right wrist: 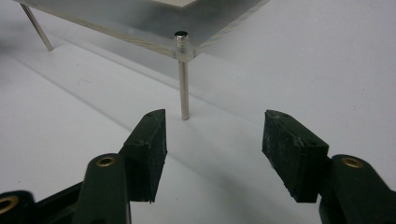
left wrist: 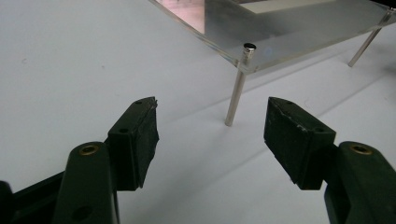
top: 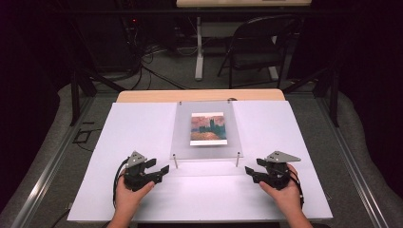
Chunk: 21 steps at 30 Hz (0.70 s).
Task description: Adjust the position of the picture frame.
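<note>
A clear acrylic panel (top: pixel 206 152) stands on thin metal legs over the white tabletop (top: pixel 142 128), with a small painting print (top: pixel 208 128) on it. My left gripper (top: pixel 162 172) sits near the panel's front left leg (top: pixel 175 162), jaws open and empty. In the left gripper view that leg (left wrist: pixel 237 88) rises just beyond the open gripper (left wrist: pixel 212 109). My right gripper (top: pixel 248 171) is open and empty by the front right leg (top: pixel 237 159). The right gripper view shows this leg (right wrist: pixel 184 79) ahead of the gripper (right wrist: pixel 215 119).
A black folding chair (top: pixel 259 45) and a table leg (top: pixel 199 47) stand on the floor behind the table, with cables (top: pixel 142 57) at the back left. Metal rails (top: pixel 43 175) run along both sides of the table.
</note>
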Each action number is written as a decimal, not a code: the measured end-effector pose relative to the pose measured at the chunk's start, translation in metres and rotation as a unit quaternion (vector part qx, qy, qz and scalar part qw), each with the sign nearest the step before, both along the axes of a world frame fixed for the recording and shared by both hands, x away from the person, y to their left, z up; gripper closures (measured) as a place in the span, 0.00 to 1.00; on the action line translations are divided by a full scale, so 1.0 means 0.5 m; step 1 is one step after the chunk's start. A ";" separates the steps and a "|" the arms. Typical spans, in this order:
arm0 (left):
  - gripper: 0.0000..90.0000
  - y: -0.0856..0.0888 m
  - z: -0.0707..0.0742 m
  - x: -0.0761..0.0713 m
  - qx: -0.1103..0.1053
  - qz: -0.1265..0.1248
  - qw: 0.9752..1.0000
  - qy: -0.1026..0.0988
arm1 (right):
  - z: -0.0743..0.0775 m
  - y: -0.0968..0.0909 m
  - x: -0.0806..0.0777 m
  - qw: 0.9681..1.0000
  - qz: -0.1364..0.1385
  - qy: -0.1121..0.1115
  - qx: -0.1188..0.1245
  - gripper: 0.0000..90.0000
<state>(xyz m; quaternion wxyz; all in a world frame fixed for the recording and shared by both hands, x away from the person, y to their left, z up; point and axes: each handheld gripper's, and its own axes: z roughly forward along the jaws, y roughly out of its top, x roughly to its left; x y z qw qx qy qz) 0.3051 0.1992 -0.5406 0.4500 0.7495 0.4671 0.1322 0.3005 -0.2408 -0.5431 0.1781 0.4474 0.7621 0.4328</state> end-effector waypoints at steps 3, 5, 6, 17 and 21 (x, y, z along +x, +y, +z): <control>0.39 0.005 0.001 0.007 -0.002 0.003 1.000 0.001 | 0.001 -0.004 0.004 1.000 0.000 0.004 0.004 0.42; 0.38 0.007 0.001 0.014 -0.003 0.008 1.000 0.000 | 0.002 -0.006 0.008 1.000 -0.003 0.006 0.005 0.42; 0.38 0.008 0.003 0.017 -0.003 0.009 1.000 0.000 | 0.003 -0.008 0.011 1.000 -0.004 0.006 0.005 0.42; 0.38 0.008 0.038 0.068 0.004 0.015 1.000 -0.004 | 0.037 -0.019 0.049 1.000 -0.029 0.002 -0.006 0.43; 0.38 0.004 0.063 0.101 0.008 0.008 1.000 -0.004 | 0.055 -0.020 0.071 0.999 -0.024 0.002 -0.027 0.41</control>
